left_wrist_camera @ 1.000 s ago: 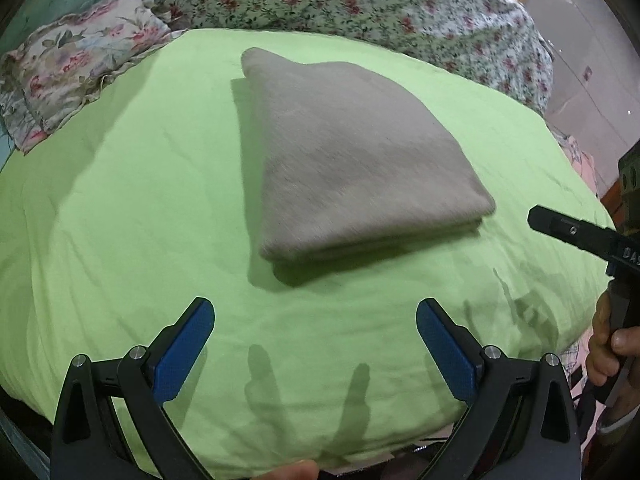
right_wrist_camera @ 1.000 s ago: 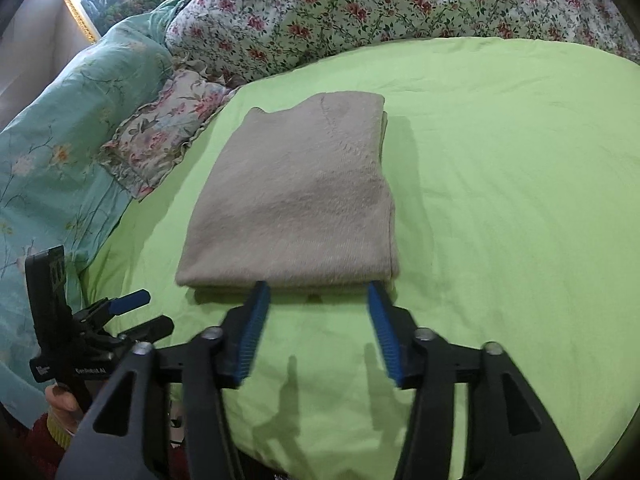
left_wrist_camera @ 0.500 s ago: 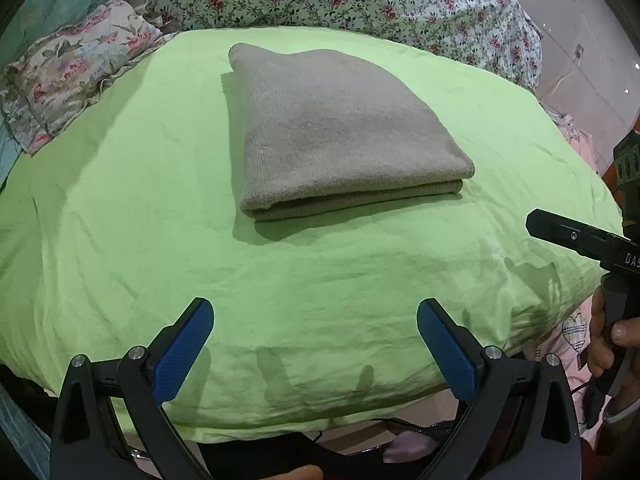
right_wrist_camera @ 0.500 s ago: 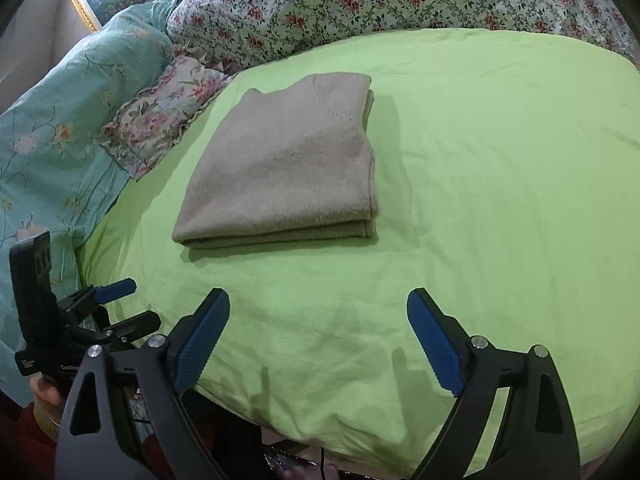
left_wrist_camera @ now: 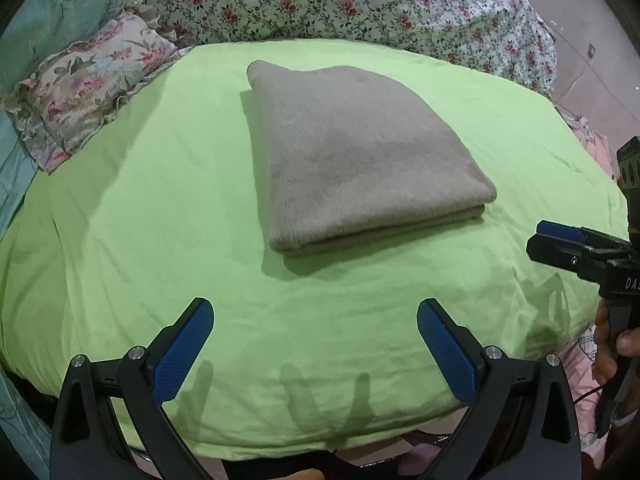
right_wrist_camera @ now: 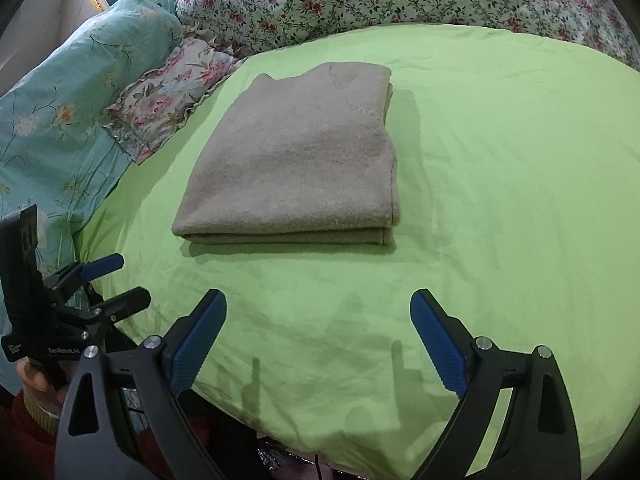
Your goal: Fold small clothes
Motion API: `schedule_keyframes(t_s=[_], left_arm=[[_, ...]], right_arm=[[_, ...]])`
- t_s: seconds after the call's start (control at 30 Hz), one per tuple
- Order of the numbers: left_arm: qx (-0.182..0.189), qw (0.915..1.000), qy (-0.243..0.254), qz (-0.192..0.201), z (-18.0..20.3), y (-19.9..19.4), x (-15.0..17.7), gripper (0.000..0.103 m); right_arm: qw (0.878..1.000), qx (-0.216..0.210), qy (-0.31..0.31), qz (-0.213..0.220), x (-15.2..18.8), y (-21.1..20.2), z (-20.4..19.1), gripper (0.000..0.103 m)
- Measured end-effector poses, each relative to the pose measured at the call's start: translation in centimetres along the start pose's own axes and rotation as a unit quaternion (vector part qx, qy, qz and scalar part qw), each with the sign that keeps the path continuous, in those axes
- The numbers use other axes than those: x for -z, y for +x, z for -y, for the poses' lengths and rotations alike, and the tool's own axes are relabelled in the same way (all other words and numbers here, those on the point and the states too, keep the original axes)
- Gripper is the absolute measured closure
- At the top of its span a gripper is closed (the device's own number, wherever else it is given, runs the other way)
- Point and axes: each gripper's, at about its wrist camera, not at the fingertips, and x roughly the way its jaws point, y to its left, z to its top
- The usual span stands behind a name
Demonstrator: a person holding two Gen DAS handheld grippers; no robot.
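A beige knit garment (left_wrist_camera: 360, 160) lies folded into a neat rectangle on the green sheet (left_wrist_camera: 140, 220); it also shows in the right wrist view (right_wrist_camera: 296, 168). My left gripper (left_wrist_camera: 316, 344) is open and empty, hovering over the sheet short of the garment's near edge. My right gripper (right_wrist_camera: 320, 340) is open and empty, also short of the garment's near edge. Each gripper shows in the other's view, the right one (left_wrist_camera: 560, 240) at the right edge and the left one (right_wrist_camera: 104, 280) at the left edge.
A ruffled floral pillow (left_wrist_camera: 80, 92) and a teal quilt (right_wrist_camera: 60, 120) lie left of the garment. A floral quilt (left_wrist_camera: 340, 0) is bunched behind it. The bed's near edge (left_wrist_camera: 320, 448) drops off just under the grippers.
The right gripper opened wide and drew back from the garment's near edge. Both grippers pulled away, then eased slightly closer again. The garment has stayed folded in place.
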Motion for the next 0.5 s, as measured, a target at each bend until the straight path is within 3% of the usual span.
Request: schedule_keyframes(t_s=[0.5], left_arm=[[-0.028,0.9996,0.004,0.003,0.8,1.5,-2.5,0.001]], right_arm=[[1.000,0.001,-0.007,-0.013,-2.2,1.5,0.1,0.008]])
